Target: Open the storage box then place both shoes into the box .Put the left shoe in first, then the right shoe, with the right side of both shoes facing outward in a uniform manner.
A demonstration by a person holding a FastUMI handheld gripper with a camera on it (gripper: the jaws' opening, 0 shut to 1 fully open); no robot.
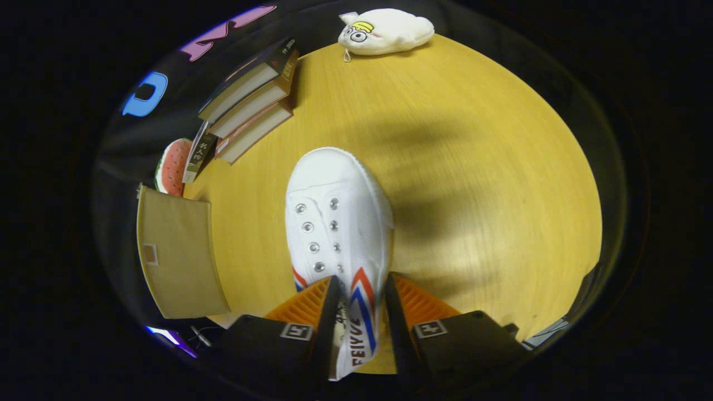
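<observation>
While clamped at its heel end between the two jaws of the gripper (pixel 361 298), white canvas lace-less shoe with metal eyelets and red-and-blue side stripes (pixel 334 223), toe pointing away, ahead of the fingers. Jaws narrow, both pressing the rear sides of the shoe, one on each flank. Cannot tell whether sole rests on the yellow wooden counter (pixel 473 167) or hangs just above it; dark shadow spread on the wood right of the toe. Tan fabric storage box (pixel 178 256) at the left, beside the shoe but apart from it, flat panel with a small pale tag facing up, lid apparently shut. Just beyond the box, round watermelon-slice cushion, red with green rim (pixel 171 166), partly hidden behind it. Stack of three thick books with pale page edges (pixel 253 103) farther along the left edge of the counter, a thinner dark book (pixel 198 153) leaning below them. White plush toy with a cartoon eye and yellow patch (pixel 385 30) at the far edge, well apart from the shoe.
</observation>
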